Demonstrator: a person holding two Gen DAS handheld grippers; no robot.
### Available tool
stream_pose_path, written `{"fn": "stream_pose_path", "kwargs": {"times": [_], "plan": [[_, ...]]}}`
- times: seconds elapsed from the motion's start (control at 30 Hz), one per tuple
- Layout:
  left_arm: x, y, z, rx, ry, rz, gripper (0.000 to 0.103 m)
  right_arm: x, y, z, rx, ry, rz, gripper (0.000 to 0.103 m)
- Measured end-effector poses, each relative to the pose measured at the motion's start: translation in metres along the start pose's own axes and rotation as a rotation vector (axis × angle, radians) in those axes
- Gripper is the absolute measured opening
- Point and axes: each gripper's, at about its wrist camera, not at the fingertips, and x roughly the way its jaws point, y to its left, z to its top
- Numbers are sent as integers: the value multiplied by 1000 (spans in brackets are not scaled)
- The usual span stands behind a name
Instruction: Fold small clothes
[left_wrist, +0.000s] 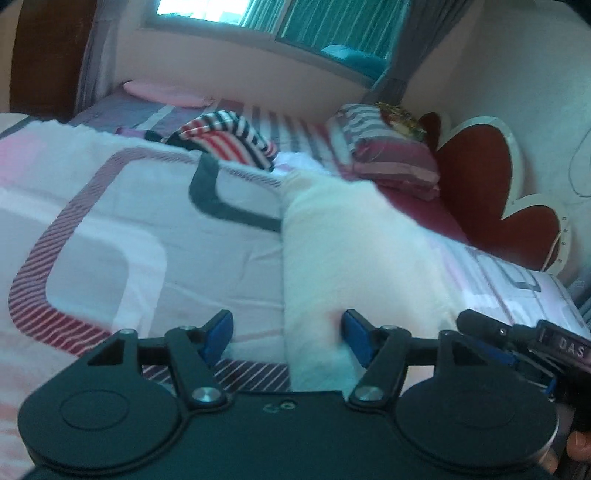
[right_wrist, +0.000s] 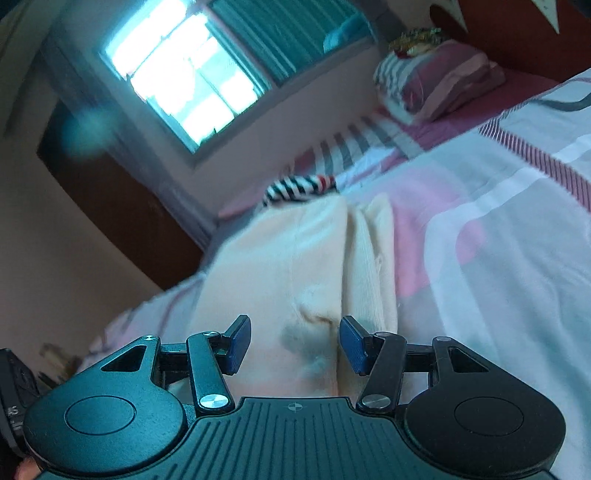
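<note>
The left claw was spread wide, its blue pads apart; the right-hand pad touched or sat just against the near end of the white garment, the other pad clear of it over the bedspread. The garment lay as a long folded strip running from the bottom centre of the frame up toward the middle, its left edge straight and sharp against the sheet. Left of that edge the bedspread stretched flat and bare across the whole left half of the frame — the widest free room. At the lower right, part of the other tool crowded in close beside the garment.

The right claw was also spread, both pads just above the cream cloth, which filled the space between them; nothing was pinched. A raised fold ran up the cloth right of centre, and grey smudges showed near the pads, too blurred to say whether stain or shadow.

Farther off, a striped garment lay bunched beyond the white one, and a striped pillow rested at the upper right beside a dark red headboard. A window lit the upper left of the right view — that frame was tilted and smeared, so the garment's far end was hard to make out.
</note>
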Motion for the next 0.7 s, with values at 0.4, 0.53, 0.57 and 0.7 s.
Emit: {"fn": "stream_pose_path", "kwargs": {"times": [0.4, 0.53, 0.57, 0.7], "plan": [[5, 15, 16, -27, -37, -50, 69, 38, -3, 7, 9, 66, 15, 53], [12, 18, 14, -32, -7, -58, 72, 42, -5, 7, 37, 75, 31, 53], [12, 20, 13, -45, -4, -64, 72, 43, -4, 7, 39, 80, 38, 53], [12, 17, 14, -34, -5, -60, 70, 45, 3, 9, -14, 80, -9, 18]]}}
